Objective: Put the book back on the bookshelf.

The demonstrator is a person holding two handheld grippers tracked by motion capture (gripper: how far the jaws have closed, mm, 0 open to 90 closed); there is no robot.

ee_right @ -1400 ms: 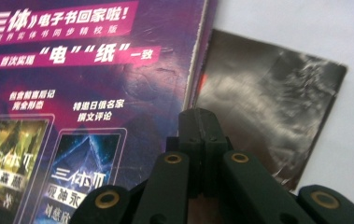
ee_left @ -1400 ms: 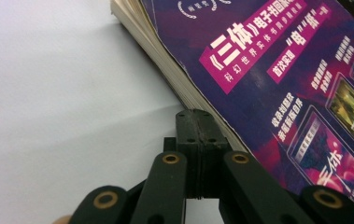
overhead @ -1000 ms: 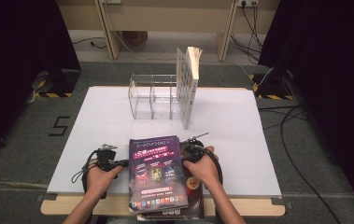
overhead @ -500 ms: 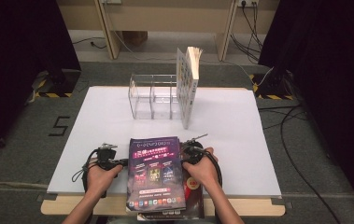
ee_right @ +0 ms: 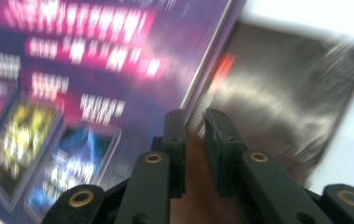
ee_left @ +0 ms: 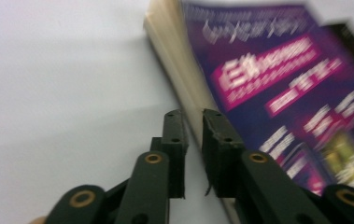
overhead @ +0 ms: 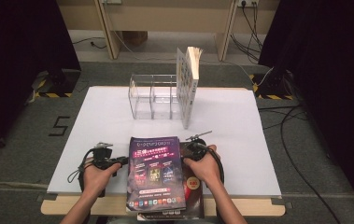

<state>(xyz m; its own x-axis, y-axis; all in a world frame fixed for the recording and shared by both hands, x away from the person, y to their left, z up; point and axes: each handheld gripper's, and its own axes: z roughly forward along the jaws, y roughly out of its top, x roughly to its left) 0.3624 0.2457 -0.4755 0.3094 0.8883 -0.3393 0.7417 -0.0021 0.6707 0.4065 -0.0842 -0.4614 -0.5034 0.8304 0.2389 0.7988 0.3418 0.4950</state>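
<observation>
A purple magazine (overhead: 155,172) lies flat at the table's near edge, on top of a darker glossy magazine (overhead: 192,205) that sticks out to its right. My left gripper (overhead: 122,161) rests on the table at the purple magazine's left edge. In the left gripper view its jaws (ee_left: 192,122) stand a narrow gap apart beside the cream page edges (ee_left: 174,51), having just been opening, with nothing between them. My right gripper (overhead: 187,155) sits at the right edge. Its jaws (ee_right: 193,122) have likewise just been opening, over the purple cover (ee_right: 72,93) and dark cover (ee_right: 286,93), nothing gripped.
A clear acrylic rack (overhead: 153,98) with several slots stands mid-table, and a thick book (overhead: 187,84) stands upright at its right end. The white tabletop (overhead: 240,140) stretches to either side. Cables (overhead: 296,135) trail on the floor at right.
The purple magazine's far edge has settled a little flatter. Both hands stay at its sides.
</observation>
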